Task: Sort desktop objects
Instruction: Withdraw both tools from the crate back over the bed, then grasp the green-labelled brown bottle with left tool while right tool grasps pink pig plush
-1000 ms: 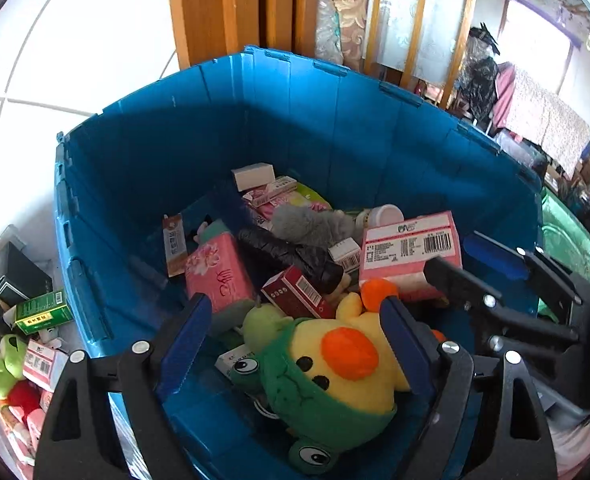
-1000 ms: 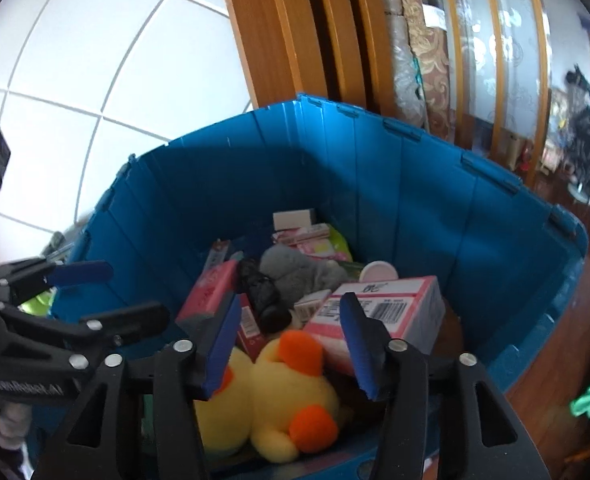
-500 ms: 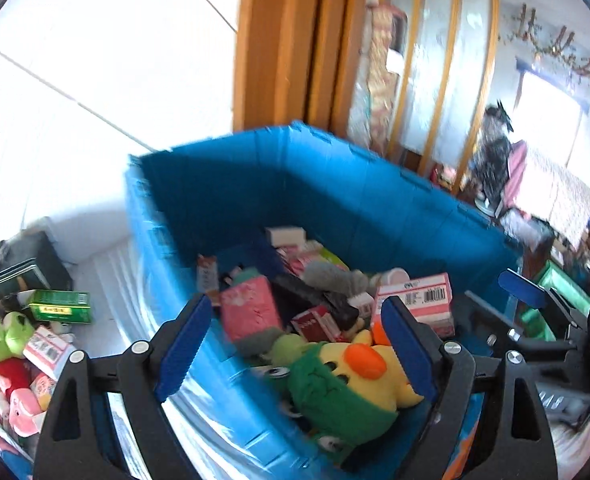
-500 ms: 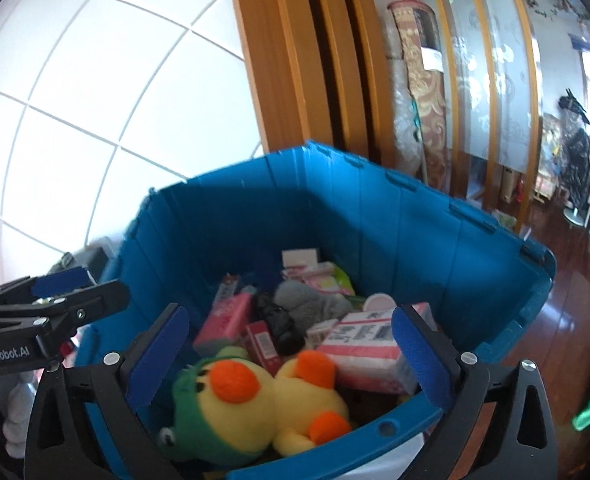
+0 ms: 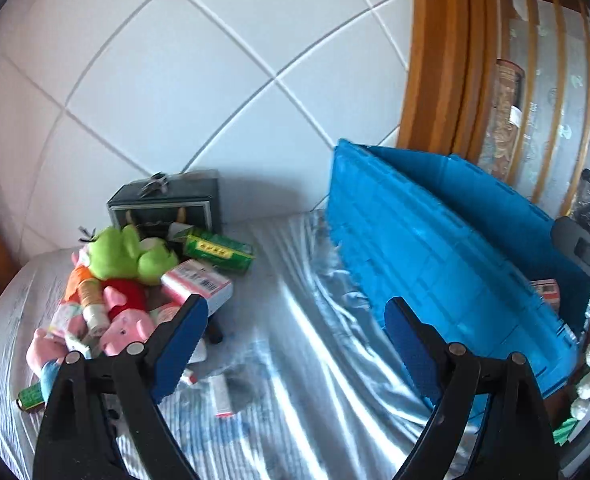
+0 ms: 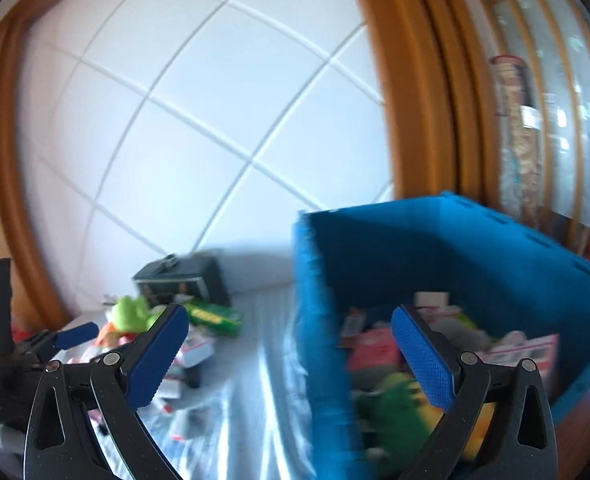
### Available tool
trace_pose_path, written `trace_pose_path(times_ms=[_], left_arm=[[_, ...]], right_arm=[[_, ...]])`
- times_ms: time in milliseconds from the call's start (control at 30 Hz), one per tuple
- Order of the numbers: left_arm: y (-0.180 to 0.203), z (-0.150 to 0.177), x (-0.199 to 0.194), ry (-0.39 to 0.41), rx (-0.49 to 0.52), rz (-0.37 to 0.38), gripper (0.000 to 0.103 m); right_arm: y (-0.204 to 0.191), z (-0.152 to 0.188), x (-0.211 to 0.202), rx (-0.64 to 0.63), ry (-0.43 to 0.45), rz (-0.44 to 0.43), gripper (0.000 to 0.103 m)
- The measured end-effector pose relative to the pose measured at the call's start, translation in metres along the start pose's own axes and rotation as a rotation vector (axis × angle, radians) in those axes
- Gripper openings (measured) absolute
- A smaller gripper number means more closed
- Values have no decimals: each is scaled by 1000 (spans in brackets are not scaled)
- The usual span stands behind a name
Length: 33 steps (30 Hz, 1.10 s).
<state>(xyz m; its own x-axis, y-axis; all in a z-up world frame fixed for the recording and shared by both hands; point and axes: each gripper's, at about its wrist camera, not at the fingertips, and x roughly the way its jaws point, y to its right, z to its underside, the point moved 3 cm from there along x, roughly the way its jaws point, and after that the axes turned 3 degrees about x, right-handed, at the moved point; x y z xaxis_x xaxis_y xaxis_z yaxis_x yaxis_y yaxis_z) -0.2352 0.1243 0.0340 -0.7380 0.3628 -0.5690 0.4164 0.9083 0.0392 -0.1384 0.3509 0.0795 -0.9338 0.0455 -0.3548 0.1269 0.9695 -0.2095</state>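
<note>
Now both tools are free: my left gripper point(image 5: 295, 344) hangs spread wide with nothing between its blue pads point(image 5: 179, 344), having eased a touch wider just now, and my right gripper point(image 6: 287, 356) has sprung apart to its widest, also bare. Under the left one lies only the silvery striped cloth point(image 5: 327, 352). Just beyond its left pad sits the unsorted heap point(image 5: 135, 288): a green frog plush point(image 5: 131, 254), pink pig toys point(image 5: 127, 328), a pink barcoded box point(image 5: 197, 286), a green carton point(image 5: 219, 250) and a dark case point(image 5: 167, 208) at the back against the tiled wall. Well to the right stands the blue bin point(image 5: 447, 264), and in the right wrist view it already holds a yellow-and-green plush point(image 6: 407, 412) and several pink boxes point(image 6: 375, 352). I judge the next pick comes from the heap. The risk is the tangle: the toys lie over and against one another, so closing on one soft limb could drag a neighbour along or tip the barcoded box off the pile. Small tubes beside my left pad could also be knocked away if I come in low. The right view is smeared, so aiming from it would be unreliable.
</note>
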Motion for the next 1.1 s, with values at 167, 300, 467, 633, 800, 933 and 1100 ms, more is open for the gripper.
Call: trace_pose_path(times_ms=[167, 300, 467, 633, 800, 933, 1100], left_arm=[[-96, 47, -10, -58, -88, -101, 91], [-176, 90, -20, -109, -148, -188, 91], [-276, 144, -36, -187, -215, -286, 91], [-362, 187, -34, -284, -176, -337, 91], [-423, 214, -14, -379, -126, -312, 91], [-448, 226, 13, -437, -104, -267, 91], [-451, 230, 50, -489, -33, -200, 91]], right_arm=[[-78, 30, 42, -44, -116, -107, 103], [-140, 59, 74, -61, -213, -176, 103], [-218, 104, 105, -92, -333, -237, 103], [-278, 146, 134, -111, -441, -260, 103], [-317, 181, 166, -146, -551, -230, 103], [-353, 208, 191, -171, -643, -232, 103], [-405, 238, 223, -225, -750, -250, 103]])
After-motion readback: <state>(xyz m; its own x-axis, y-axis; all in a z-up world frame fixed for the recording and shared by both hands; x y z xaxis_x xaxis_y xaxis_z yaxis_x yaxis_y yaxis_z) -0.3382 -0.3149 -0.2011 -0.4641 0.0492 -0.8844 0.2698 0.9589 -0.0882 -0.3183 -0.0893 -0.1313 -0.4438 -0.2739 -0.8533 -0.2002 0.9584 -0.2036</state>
